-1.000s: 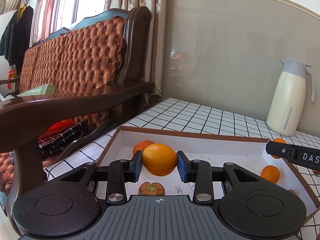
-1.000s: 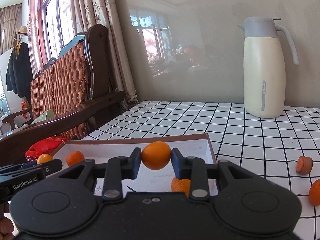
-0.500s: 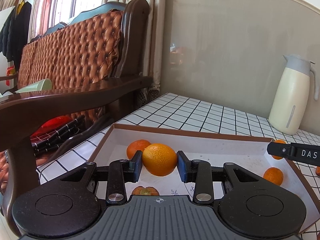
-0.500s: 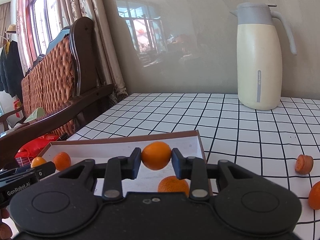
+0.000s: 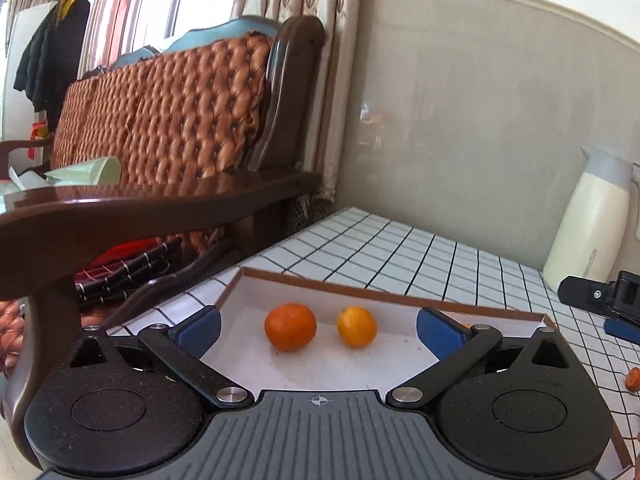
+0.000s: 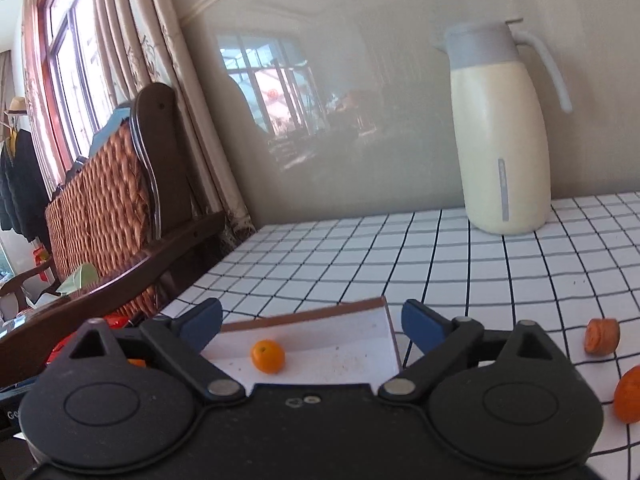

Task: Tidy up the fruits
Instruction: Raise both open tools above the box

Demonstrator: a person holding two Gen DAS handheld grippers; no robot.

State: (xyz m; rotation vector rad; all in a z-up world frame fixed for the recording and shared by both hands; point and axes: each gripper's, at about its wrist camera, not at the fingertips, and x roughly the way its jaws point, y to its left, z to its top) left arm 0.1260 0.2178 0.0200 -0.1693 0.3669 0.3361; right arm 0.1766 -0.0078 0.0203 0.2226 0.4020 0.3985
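Note:
A shallow white box with a brown rim (image 5: 360, 286) lies on the checked table. In the left wrist view two oranges lie in it: a darker one (image 5: 290, 326) and a smaller yellower one (image 5: 357, 332). My left gripper (image 5: 318, 330) is open and empty just above them. In the right wrist view my right gripper (image 6: 311, 322) is open and empty over the box's right end (image 6: 386, 308), with one small orange (image 6: 267, 356) lying inside. The right gripper's tip shows at the left wrist view's right edge (image 5: 600, 300).
A cream thermos jug (image 6: 498, 140) stands at the back by the wall. Loose orange fruits lie on the table right of the box (image 6: 601, 336), (image 6: 628, 394). A dark wooden sofa arm (image 5: 140, 208) overhangs the table's left side.
Both grippers have opened and let go of their oranges, which now lie in the box. Both grippers have pulled back and risen a little.

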